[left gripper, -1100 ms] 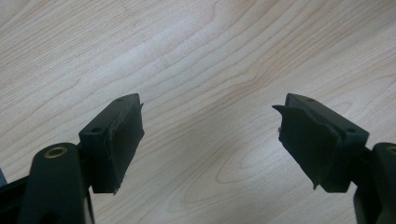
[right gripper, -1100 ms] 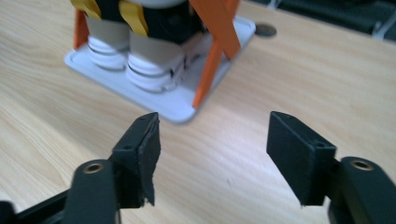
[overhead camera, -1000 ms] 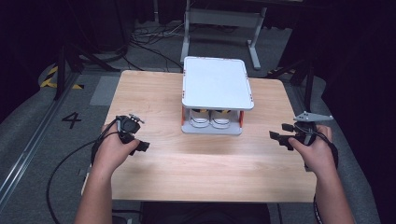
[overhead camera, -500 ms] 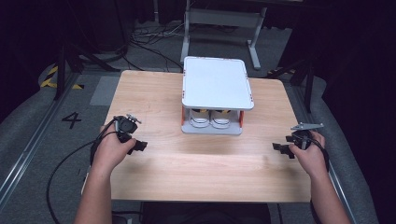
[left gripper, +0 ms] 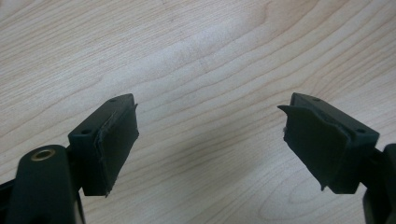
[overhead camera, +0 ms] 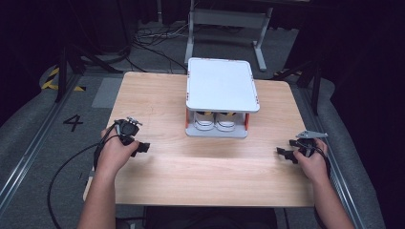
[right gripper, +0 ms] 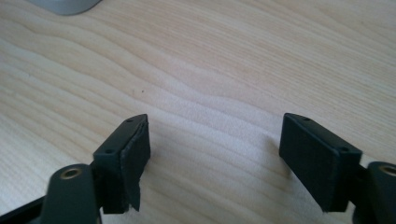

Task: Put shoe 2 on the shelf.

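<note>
Two tools rest low over the worktop (overhead camera: 157, 181), one on each side of the white rack (overhead camera: 220, 88) that stands at the middle toward the far edge. We hold the left tool (overhead camera: 141, 147) to the left of the rack and nearer to us, its jaws spread with bare wood between them; the right tool (overhead camera: 282, 152) sits to the rack's right and nearer to us, jaws spread too and gripping nothing, having just been opening. Under the rack's top shelf we see a pair of white shoes (overhead camera: 215, 121), tucked between the orange posts.

We judge the shelf to be the chief hazard: a tool reaching in too high could knock the top plate and shove the rack toward the far edge. Coming in crooked, a jaw might catch a post or push one shoe deeper in. The trailing cable (overhead camera: 59, 176) could also drag across the worktop.
</note>
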Motion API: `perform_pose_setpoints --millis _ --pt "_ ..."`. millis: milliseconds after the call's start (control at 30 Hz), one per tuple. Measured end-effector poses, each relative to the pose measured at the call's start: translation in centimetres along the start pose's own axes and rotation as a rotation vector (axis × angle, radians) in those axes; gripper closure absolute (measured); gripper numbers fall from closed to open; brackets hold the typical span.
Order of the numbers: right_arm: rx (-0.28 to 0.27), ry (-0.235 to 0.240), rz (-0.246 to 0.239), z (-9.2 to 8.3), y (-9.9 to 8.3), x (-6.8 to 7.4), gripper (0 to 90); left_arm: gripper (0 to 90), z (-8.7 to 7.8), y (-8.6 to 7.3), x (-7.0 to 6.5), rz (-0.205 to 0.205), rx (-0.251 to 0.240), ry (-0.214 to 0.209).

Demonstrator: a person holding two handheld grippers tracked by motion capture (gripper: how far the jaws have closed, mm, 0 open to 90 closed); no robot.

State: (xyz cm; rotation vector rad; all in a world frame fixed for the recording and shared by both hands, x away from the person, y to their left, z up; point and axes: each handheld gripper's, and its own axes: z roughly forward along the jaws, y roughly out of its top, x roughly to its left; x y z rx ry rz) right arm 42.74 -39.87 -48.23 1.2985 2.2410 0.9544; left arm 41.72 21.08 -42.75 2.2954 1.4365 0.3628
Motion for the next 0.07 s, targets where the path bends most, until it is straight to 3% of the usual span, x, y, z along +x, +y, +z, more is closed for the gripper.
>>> perform_pose_setpoints --millis 67 --pt "-0.015 -0.002 0.003 0.08 -0.01 0.08 25.9 17.8 0.16 -0.01 0.05 -0.007 0.003 0.000"
